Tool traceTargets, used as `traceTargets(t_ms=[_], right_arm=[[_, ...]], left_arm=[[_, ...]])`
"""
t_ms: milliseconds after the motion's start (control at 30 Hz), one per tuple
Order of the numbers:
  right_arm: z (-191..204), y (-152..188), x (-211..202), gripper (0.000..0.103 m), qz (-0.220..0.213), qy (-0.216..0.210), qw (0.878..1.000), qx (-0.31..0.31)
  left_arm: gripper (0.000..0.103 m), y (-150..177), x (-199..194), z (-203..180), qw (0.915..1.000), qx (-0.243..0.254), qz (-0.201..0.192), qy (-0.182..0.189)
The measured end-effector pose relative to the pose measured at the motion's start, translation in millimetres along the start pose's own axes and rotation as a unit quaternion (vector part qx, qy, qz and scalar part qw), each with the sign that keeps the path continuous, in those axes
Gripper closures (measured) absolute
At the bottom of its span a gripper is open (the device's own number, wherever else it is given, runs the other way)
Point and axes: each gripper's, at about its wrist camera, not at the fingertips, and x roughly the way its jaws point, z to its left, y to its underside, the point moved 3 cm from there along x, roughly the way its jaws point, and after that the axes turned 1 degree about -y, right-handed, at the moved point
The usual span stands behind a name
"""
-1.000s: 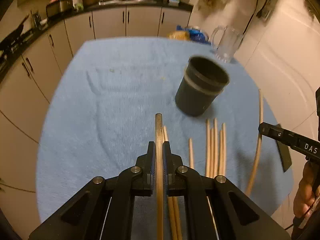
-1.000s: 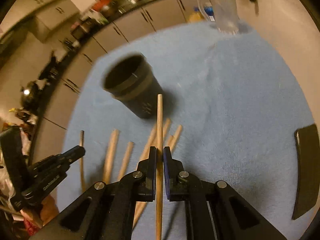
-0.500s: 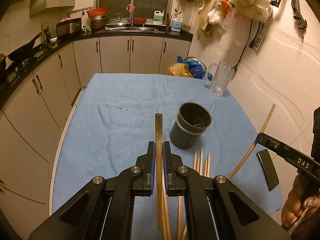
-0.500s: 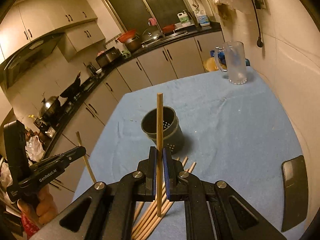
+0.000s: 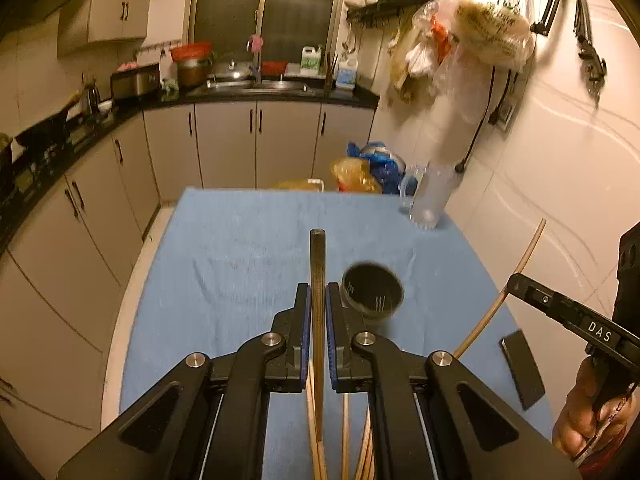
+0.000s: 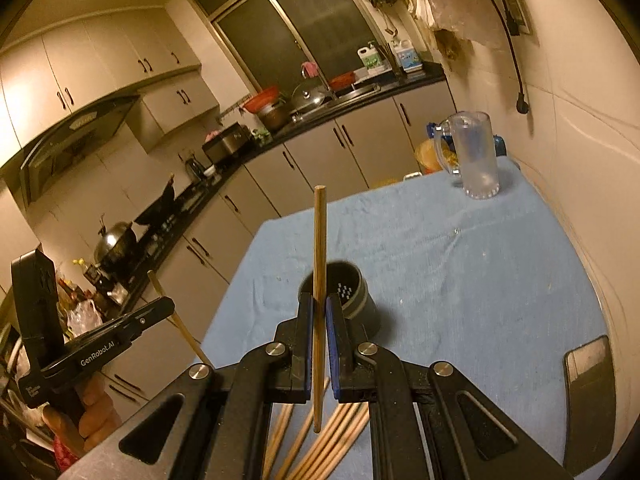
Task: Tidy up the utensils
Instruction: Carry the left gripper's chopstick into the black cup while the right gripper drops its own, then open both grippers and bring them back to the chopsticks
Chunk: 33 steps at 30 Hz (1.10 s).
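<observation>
A dark perforated utensil holder stands upright on the blue-clothed table; it also shows in the right wrist view. My left gripper is shut on a dark-tipped chopstick, held high above the table just left of the holder. My right gripper is shut on a light wooden chopstick, held upright in front of the holder. Several loose chopsticks lie on the cloth below both grippers. The right gripper and its curved-looking chopstick show in the left wrist view.
A glass mug stands at the table's far right corner. A black phone lies at the right edge, also in the left wrist view. Bags sit behind the table. A wall runs along the right side; cabinets lie left.
Both grippers have risen well above the table with their chopsticks still held. The holder and loose chopsticks now look smaller and lower in both views.
</observation>
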Motion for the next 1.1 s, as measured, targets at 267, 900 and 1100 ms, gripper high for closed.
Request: traceTargets(t_ms=[267, 900, 1100], right_arm=[[3, -50, -7, 0.096, -0.043, -0.003, 0.999, 0.016], [-29, -85, 78, 0.096, -0.017, 0.03, 0.998, 0.043], [-37, -61, 115, 0.096, 0.039, 0.03, 0.998, 0.048]], left_arm=[[0.096, -63, -14, -12, 0.9987, -0.009, -0.049, 0.013], [0.096, -100, 90, -27, 0.9973, -0.051, -0.025, 0.046], [0.096, -78, 129, -29, 0.9982, -0.042, 0.016, 0.04]])
